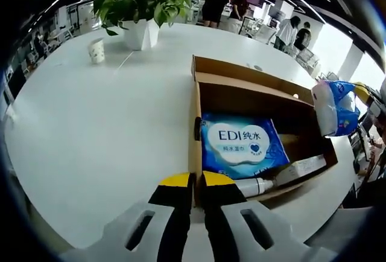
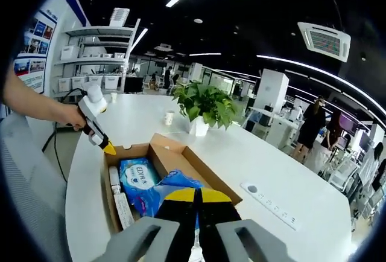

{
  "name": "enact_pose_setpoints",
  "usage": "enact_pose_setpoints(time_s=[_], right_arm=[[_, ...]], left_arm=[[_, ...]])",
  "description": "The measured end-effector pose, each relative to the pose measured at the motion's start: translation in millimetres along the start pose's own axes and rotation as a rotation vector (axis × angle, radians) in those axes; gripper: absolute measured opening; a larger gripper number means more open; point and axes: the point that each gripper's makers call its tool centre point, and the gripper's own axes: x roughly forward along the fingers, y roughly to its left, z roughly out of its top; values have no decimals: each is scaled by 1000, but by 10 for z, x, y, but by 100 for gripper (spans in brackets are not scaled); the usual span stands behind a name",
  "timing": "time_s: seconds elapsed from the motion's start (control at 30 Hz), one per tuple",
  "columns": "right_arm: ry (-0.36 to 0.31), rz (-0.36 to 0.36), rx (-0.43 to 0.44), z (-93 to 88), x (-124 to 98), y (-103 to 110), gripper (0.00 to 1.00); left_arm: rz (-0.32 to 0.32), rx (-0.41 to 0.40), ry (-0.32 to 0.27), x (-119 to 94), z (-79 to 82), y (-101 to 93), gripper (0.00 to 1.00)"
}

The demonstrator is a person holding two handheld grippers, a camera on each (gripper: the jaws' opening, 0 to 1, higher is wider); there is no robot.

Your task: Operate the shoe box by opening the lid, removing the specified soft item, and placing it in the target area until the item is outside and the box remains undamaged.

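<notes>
Open-plan office, ceiling light strips, people standing at the far side. Large white counter (image 1: 90, 129) carries everything.

Shoe box (image 1: 208, 72): brown cardboard, open, sitting on the counter toward its near edge in the left gripper view. Inside lies a blue wet-wipe pack (image 1: 241, 144), flat on the box floor, label up. Along one inner wall, a white tube (image 1: 253, 185) and a flat white carton (image 1: 301, 166) just beside it.

Soft item: a blue-and-white plastic bag (image 2: 166, 192), gripped by the right tongs (image 2: 196, 197) with the jaws closed on it, held above the open box. In the left gripper view the same bag (image 1: 335, 108) hangs over the box's far side wall, clear of the box floor.

Left tongs (image 1: 196, 180): jaws pressed together on the box's near wall, pinching the cardboard edge. In the right gripper view these tongs (image 2: 107, 147) meet the box corner, a hand (image 2: 71, 116) behind them.

Further out: potted green plant (image 1: 142, 2) in a white pot, a paper cup (image 1: 96, 51) near it, both well apart from the box. A white power strip (image 2: 268, 204) lies on the counter beside the box.
</notes>
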Motion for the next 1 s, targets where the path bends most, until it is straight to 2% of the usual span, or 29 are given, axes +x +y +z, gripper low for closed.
enact_pose_setpoints(time_s=[0.3, 0.57, 1.0], right_arm=[[-11, -9, 42, -81, -169, -132, 0], [-10, -24, 45, -161, -320, -254, 0], [-12, -68, 87, -348, -554, -553, 0]], left_arm=[[-6, -5, -1, 11, 6, 18, 3], [-10, -7, 0, 17, 3, 20, 4], [-12, -12, -2, 24, 2, 29, 4]])
